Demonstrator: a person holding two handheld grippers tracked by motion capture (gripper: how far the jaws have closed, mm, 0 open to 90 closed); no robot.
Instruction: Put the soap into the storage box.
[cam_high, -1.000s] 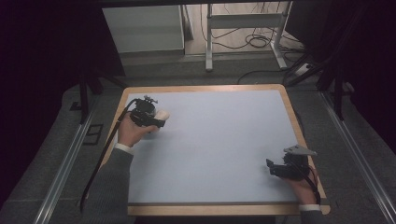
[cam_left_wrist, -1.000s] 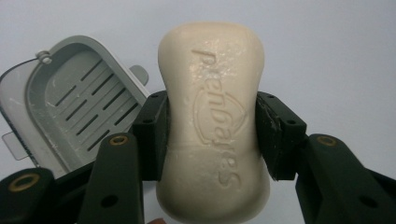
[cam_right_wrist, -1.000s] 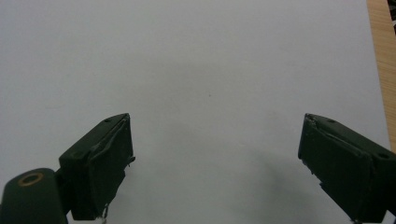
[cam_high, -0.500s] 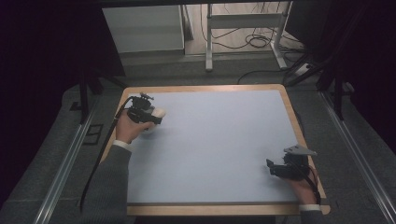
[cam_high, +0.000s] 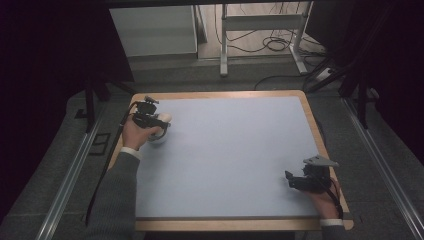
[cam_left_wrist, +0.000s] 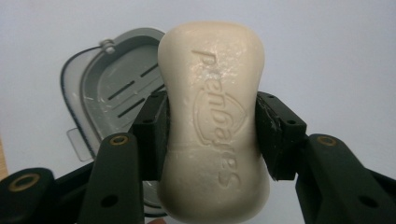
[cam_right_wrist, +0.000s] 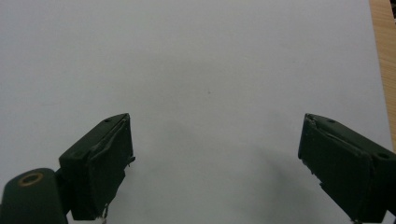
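carefully now: left gripper (cam_left_wrist: 210, 135) clamps the soap bar (cam_left_wrist: 212, 126) over the grey soap dish (cam_left_wrist: 109, 88); lower it flat, centred, while right gripper (cam_right_wrist: 215, 163) gapes empty.

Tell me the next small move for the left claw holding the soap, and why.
Probably lower the soap bar into the grey soap dish: the left claw is shut on the bar, and the dish lies open just behind it on the table.
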